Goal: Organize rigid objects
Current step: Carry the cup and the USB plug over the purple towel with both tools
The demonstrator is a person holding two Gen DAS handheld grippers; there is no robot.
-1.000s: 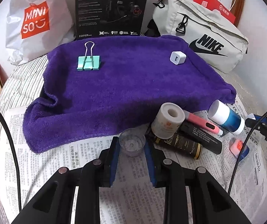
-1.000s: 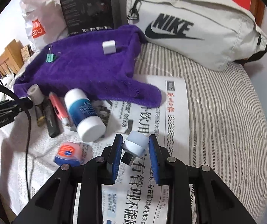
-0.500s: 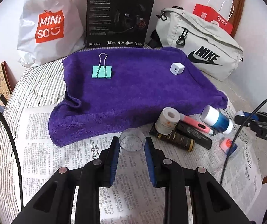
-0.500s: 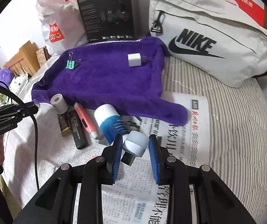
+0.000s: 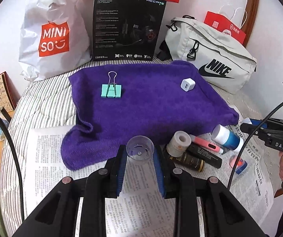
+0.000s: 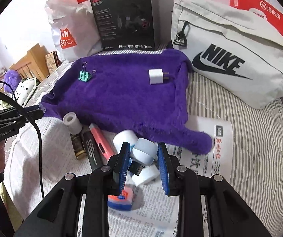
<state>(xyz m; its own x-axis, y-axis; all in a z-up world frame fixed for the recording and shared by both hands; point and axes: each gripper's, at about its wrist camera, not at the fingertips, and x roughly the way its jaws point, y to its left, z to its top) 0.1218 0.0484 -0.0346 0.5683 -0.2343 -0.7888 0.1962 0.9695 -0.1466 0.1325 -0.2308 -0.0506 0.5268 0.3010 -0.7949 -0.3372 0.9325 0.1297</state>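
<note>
1. Grippers first: the left gripper [image 5: 139,159] is closed on a clear plastic cup [image 5: 140,152], pads pressing both walls; the right gripper [image 6: 143,159] pinches a pale blue cap [image 6: 144,153] with a dark stub beneath it.
2. Both loads hang above the newspaper [image 5: 141,207], just short of the purple towel [image 5: 141,106].
3. Beside the left gripper lies a cluster on the paper: a tape roll [image 5: 179,144], a dark tube [image 5: 190,161], a pink pen [image 5: 204,144] and a blue-and-white bottle [image 5: 227,137]; a small orange-and-blue item [image 6: 120,198] sits under the right fingers.
4. Farther on, a green binder clip [image 5: 111,90] and a white charger [image 5: 187,84] rest well apart on the towel.
5. Judged step: carrying both pieces to the towel. Aim for bare cloth between clip and charger, lower until each touches, then release; keep squeeze on the thin cup light, since it may deform or spring out.
</note>
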